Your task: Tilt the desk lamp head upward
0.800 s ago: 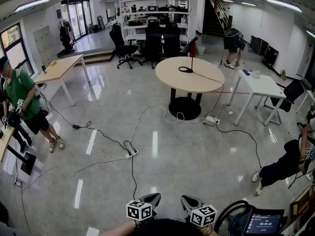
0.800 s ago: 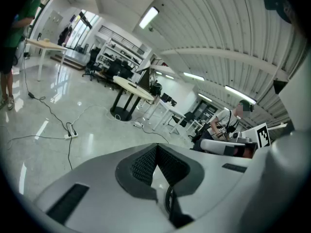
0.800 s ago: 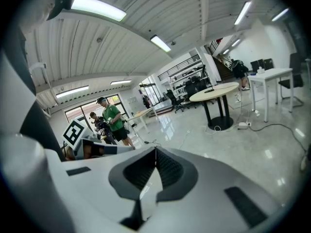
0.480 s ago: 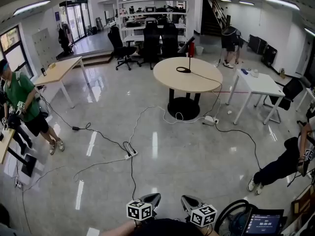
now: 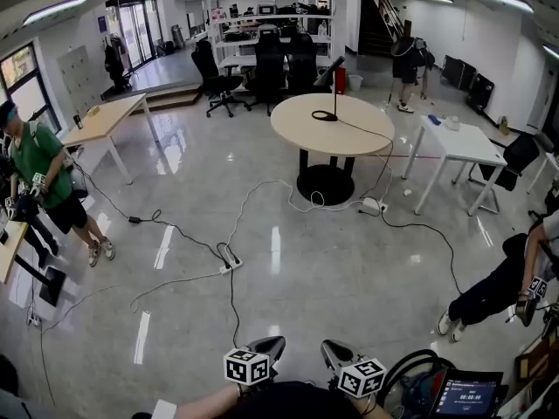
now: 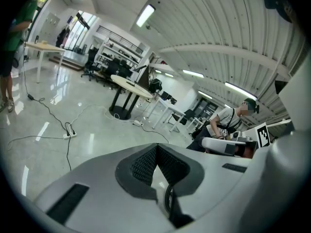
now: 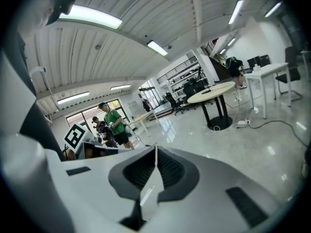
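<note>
A black desk lamp (image 5: 332, 90) stands on the round beige table (image 5: 332, 127) far across the room, its thin stem upright and its head slanting up to the right. In the left gripper view the lamp (image 6: 141, 70) and the round table (image 6: 129, 86) are small and distant. The right gripper view has that table (image 7: 216, 91) at mid right. My left gripper (image 5: 271, 349) and right gripper (image 5: 329, 353) sit at the bottom edge of the head view, close to my body and far from the lamp. Both are shut with nothing between the jaws.
Cables and a power strip (image 5: 229, 267) trail across the glossy floor between me and the table. A white desk (image 5: 458, 143) stands right of it, a wooden desk (image 5: 106, 120) at left. A person in green (image 5: 39, 177) stands at left; another crouches at right (image 5: 498, 291).
The view has crept forward and dipped slightly: the round table and lamp sit a little nearer the middle. The crouching person at right has shifted. Both grippers stay shut at the bottom edge.
</note>
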A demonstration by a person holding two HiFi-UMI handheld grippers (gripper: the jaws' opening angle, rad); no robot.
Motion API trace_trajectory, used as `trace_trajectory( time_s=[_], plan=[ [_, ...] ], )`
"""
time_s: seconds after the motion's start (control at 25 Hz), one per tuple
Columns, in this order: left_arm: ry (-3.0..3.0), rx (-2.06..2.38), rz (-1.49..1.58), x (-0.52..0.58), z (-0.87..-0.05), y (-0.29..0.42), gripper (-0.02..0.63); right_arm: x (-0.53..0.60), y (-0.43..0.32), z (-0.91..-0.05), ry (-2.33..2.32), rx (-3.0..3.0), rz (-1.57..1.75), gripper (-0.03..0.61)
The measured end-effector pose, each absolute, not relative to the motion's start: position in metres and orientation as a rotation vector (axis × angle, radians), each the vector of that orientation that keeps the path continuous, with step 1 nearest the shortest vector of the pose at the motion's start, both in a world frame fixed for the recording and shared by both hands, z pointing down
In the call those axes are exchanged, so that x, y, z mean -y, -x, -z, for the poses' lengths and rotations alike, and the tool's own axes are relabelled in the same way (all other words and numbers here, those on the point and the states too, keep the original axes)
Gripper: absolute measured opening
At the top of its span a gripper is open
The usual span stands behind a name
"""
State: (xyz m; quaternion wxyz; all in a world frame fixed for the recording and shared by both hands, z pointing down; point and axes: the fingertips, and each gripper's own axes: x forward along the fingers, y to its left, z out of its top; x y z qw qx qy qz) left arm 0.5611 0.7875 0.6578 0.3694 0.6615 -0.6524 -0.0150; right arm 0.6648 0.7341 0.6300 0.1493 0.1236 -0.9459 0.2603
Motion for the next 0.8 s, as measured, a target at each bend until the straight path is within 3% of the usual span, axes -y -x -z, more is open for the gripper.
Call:
trace_trajectory(
  time_s=[0.48,0.8],
  plan=[
    [-1.69,1.681,-0.006,-0.772,-0.654,-0.595,0.0,-0.712,-0.689,-0.635,-0.342,2.697,-0.803,0.005],
    [-1.588,1.716,0.01,-0.781,-0.665,-0.572,0.0,-0.715,-0.664,-0.65,-0.25,2.646,-0.836,0.005]
  ],
)
